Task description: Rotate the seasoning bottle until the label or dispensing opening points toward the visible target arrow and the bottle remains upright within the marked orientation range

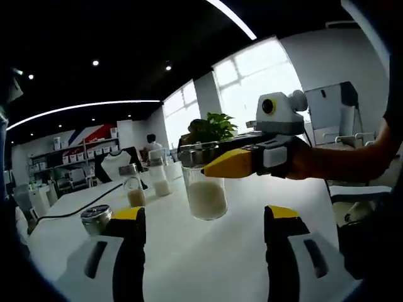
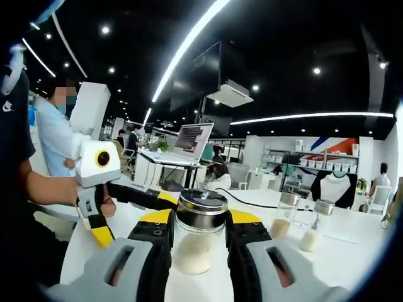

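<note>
A clear glass seasoning bottle (image 1: 206, 196) with a steel cap and white powder inside stands upright on the white table (image 1: 201, 270). My right gripper (image 1: 200, 158) reaches in from the right and is shut on the bottle's neck just under the cap. In the right gripper view the bottle (image 2: 192, 251) sits clamped between the yellow-tipped jaws of the right gripper (image 2: 198, 228). My left gripper (image 1: 204, 242) is open, its jaws wide apart a short way in front of the bottle, holding nothing. It also appears as the left gripper (image 2: 134, 217), held by a hand.
Two smaller shakers (image 1: 133, 187) (image 1: 158, 177) stand behind the bottle, and a short steel-lidded jar (image 1: 96, 218) sits at the left by a black cable (image 1: 69, 211). The same shakers (image 2: 284, 219) (image 2: 317, 228) show at right. A laptop (image 2: 192, 141) and people are beyond.
</note>
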The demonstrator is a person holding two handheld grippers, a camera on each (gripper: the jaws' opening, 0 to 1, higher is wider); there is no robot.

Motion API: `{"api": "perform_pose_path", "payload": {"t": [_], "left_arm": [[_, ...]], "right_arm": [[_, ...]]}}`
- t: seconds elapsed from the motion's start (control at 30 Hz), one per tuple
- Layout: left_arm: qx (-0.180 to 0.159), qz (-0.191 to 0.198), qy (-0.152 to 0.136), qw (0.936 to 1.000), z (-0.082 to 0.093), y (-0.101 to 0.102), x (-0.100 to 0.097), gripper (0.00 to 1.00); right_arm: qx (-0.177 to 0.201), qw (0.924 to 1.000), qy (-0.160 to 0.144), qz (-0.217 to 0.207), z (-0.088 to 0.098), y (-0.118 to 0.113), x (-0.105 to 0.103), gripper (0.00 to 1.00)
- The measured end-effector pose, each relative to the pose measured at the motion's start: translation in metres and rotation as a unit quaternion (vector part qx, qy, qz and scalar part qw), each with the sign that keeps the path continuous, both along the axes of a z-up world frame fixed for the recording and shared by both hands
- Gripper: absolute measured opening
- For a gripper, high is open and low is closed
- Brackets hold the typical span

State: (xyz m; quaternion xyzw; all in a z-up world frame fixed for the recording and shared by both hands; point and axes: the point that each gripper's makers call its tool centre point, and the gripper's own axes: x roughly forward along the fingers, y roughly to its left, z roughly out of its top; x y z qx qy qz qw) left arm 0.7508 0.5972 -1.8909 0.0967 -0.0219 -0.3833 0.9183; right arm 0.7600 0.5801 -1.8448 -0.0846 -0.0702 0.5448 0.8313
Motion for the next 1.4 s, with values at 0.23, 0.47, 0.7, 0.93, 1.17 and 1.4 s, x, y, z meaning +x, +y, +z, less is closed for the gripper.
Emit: {"api": "perform_pose_path", "payload": {"t": [0.23, 0.47, 0.7, 0.93, 1.17, 1.4], "left_arm": [[0.001, -0.049, 0.017, 0.9987, -0.012, -0.019, -0.011, 0.71], [-0.034, -0.089, 0.021, 0.9952, -0.004, -0.034, -0.022, 0.62], [-0.031, -0.094, 0.012, 0.995, -0.002, -0.046, -0.025, 0.57], [-0.027, -0.119, 0.023, 0.9922, -0.005, -0.051, -0.032, 0.46], [-0.017, -0.113, 0.034, 0.9929, -0.008, -0.051, -0.035, 0.38], [0.086, 0.043, -0.018, 0.9952, -0.006, -0.036, -0.009, 0.37]], "right_arm": [[-0.007, 0.9991, 0.006, 0.041, -0.01, 0.0, -0.028, 0.3], [0.012, 0.9991, 0.018, 0.038, -0.012, -0.008, -0.047, 0.3], [0.039, 0.9982, 0.036, 0.027, -0.014, -0.011, -0.056, 0.3], [0.038, 0.9976, 0.043, 0.038, -0.018, -0.004, -0.061, 0.3], [0.046, 0.9976, 0.048, 0.021, -0.021, -0.004, -0.06, 0.3], [0.055, 0.9938, 0.057, -0.077, -0.022, -0.002, -0.041, 0.3]]}}
